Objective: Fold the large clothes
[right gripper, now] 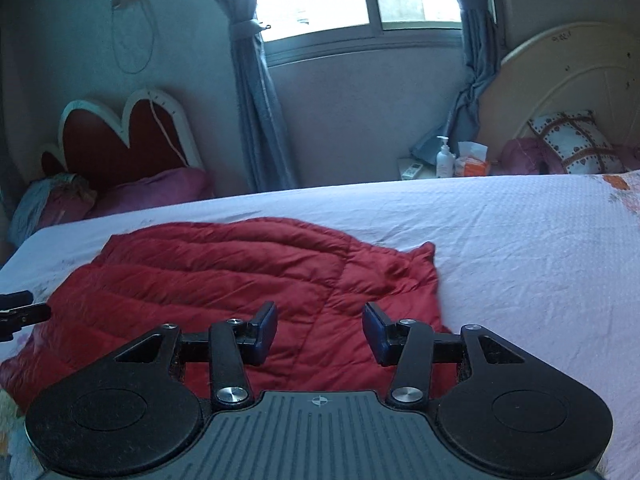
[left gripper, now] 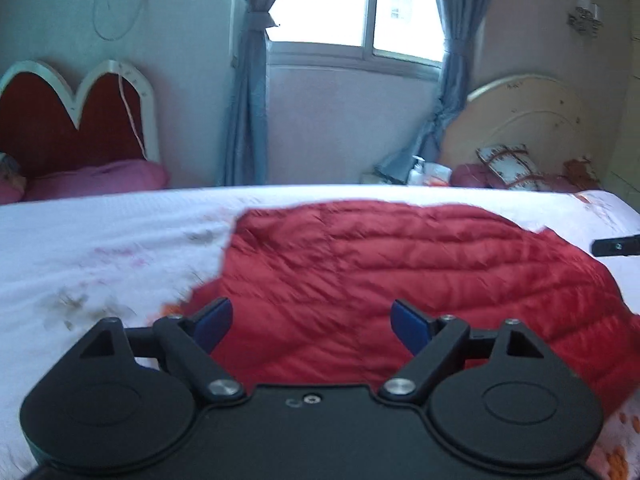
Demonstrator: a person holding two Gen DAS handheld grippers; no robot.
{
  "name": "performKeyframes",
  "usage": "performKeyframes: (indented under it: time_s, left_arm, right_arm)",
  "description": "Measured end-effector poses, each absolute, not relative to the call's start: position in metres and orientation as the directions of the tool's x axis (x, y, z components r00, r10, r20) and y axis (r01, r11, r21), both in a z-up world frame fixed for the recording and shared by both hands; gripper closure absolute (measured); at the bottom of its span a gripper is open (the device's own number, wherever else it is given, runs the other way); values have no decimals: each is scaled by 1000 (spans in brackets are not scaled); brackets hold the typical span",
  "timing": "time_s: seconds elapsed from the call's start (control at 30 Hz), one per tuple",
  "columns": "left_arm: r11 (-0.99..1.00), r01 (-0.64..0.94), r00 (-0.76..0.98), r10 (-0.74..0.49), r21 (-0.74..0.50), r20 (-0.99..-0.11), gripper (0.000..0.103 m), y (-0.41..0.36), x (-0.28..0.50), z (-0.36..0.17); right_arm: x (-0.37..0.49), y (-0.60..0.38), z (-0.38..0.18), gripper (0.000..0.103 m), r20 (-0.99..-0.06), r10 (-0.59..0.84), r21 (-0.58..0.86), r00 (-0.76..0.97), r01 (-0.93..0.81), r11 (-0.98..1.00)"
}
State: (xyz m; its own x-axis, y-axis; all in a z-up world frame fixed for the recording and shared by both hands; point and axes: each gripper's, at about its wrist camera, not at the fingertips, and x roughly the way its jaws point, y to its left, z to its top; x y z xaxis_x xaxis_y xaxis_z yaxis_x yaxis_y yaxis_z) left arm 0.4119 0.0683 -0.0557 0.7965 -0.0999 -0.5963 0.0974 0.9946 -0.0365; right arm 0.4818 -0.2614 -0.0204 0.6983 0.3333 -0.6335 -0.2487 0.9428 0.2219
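A red quilted down jacket (left gripper: 400, 272) lies spread on the white bedsheet (left gripper: 100, 240). My left gripper (left gripper: 312, 322) is open, above the jacket's near edge toward its left side, holding nothing. In the right wrist view the same jacket (right gripper: 208, 276) lies left of centre on the sheet (right gripper: 520, 260). My right gripper (right gripper: 320, 330) is open and empty above the jacket's near right part. The tip of the right gripper shows at the left wrist view's right edge (left gripper: 616, 246), and the left gripper's tip at the right wrist view's left edge (right gripper: 24, 312).
Beyond the bed stand a red heart-shaped headboard (left gripper: 60, 120) with pink pillows, a window with blue curtains (left gripper: 248, 100), a cream headboard (left gripper: 528, 120) with a patterned cushion, and a small stand with a pump bottle (right gripper: 443, 158) and tissues.
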Motion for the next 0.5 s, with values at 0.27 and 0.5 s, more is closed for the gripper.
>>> performKeyframes:
  time_s: [0.27, 0.5]
  left_arm:
    - [994, 66, 738, -107, -86, -666, 12, 76, 428, -94]
    - [997, 22, 713, -71, -79, -698, 12, 79, 429, -96]
  right_arm:
    - [490, -213, -69, 55, -741, 291, 91, 605, -339, 936]
    - [497, -209, -72, 55, -748, 239, 103, 619, -247, 963]
